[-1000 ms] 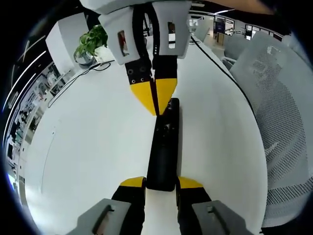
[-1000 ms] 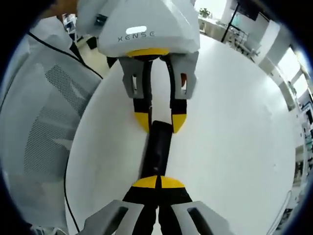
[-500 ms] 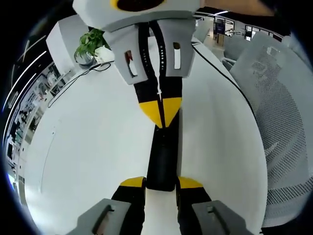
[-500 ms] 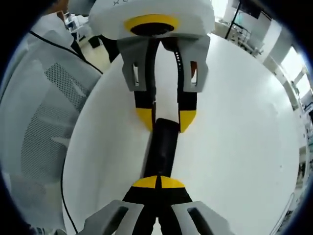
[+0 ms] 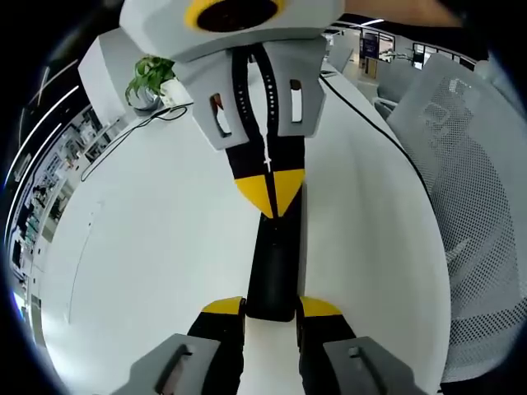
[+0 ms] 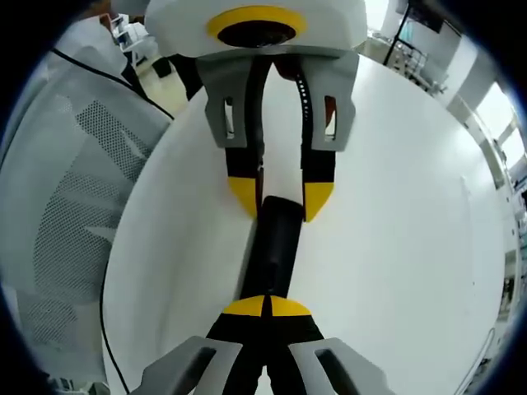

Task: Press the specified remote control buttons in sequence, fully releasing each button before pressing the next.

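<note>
In the left gripper view, your left gripper [image 5: 272, 308] straddles the near end of a black remote [image 5: 274, 263], one yellow-tipped jaw on each side, clamping it as it lies lengthwise on the white table [image 5: 148, 247]. A potted plant [image 5: 151, 76] stands far off at the upper left, and a mesh chair [image 5: 473, 189] sits beside the table at the right. From the far end, your right gripper [image 5: 269, 191] comes in with its jaws pressed together, the joined tips resting on the remote's top face.

In the right gripper view, those closed tips [image 6: 265, 307] sit on the remote [image 6: 272, 251], with the left gripper [image 6: 280, 200] holding the opposite end.

You appear to be mid-press on a button. Next, lift the tips fully clear before moving to the next button; which button lies beneath cannot be made out.
</note>
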`<state>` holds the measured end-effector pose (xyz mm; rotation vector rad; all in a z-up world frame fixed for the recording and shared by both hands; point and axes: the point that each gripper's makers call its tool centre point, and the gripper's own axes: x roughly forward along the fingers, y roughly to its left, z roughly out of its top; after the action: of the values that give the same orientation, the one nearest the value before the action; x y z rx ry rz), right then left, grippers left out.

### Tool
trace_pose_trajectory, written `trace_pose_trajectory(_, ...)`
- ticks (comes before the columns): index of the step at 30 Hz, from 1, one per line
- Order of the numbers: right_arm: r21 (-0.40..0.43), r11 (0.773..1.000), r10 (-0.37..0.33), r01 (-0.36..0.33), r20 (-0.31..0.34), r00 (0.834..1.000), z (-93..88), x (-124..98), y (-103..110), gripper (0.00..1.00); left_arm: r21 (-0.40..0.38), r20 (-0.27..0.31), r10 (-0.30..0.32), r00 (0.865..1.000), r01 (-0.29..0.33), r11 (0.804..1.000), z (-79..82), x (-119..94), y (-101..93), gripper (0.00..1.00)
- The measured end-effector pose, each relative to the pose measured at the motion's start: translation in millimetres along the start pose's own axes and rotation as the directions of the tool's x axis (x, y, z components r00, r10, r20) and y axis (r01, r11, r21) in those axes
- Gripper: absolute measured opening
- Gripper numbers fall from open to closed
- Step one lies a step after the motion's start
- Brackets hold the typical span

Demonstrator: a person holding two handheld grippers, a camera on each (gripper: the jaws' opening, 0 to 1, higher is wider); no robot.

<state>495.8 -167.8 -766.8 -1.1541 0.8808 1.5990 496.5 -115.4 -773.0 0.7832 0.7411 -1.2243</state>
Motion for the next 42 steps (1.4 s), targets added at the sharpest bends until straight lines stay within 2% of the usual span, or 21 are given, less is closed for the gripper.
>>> trace_pose_trajectory(10,0.039,0.999,0.018,-0.019,0.003,1.0,0.1,1.1,-0.6,0.0,0.0,0.0,0.0,1.0,0.0,1.0,0.0,-0.2,0.6,0.23)
trace_pose_trajectory(22,0.014,1.0,0.006,-0.007,0.013,1.0,-0.6,-1.3,0.6,0.0,-0.001,0.003,0.0,1.0,0.0,1.0,0.0,-0.5,1.2,0.23)
trace_pose_trajectory(42,-0.028,0.998,-0.063,0.064,0.024,0.998,8.5,-31.7,0.0,0.0,0.001,-0.006,0.001,1.0,-0.001,1.0,-0.8,-0.1,1.4,0.23)
